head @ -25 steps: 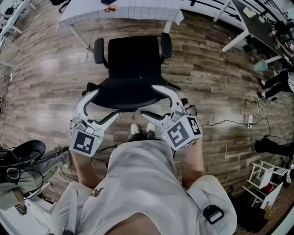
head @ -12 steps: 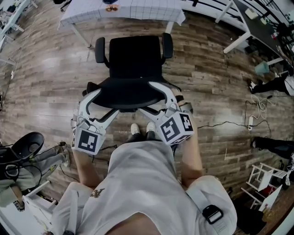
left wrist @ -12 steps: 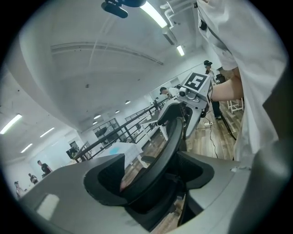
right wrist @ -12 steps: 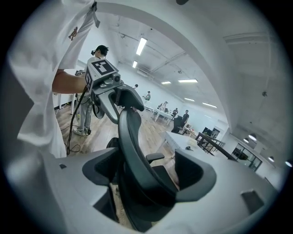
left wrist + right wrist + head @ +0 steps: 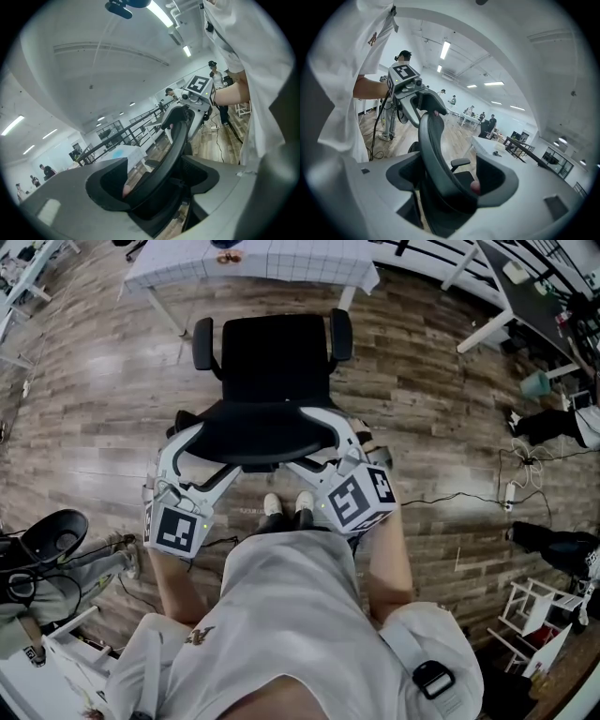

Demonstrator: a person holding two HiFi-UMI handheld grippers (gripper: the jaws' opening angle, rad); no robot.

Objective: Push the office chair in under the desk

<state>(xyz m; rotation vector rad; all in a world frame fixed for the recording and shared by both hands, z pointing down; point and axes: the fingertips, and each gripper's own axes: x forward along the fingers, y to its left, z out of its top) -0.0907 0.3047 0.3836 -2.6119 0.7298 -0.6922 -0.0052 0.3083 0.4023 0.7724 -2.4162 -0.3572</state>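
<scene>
Straight ahead of you, the desk (image 5: 253,263) lies just past the office chair (image 5: 272,362), with your left gripper (image 5: 204,460) and right gripper (image 5: 323,448) each clamped on the backrest (image 5: 267,432) rim from behind, equally near, so push dead forward.

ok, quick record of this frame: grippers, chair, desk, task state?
left gripper: shut on the left end of the backrest top edge
right gripper: shut on the right end of the same edge
seat: black, faces the desk
desk: white gridded cover, straight ahead of the chair
gap: floor shows between seat and desk; seat not under it
task state: chair gripped, push not finished
</scene>
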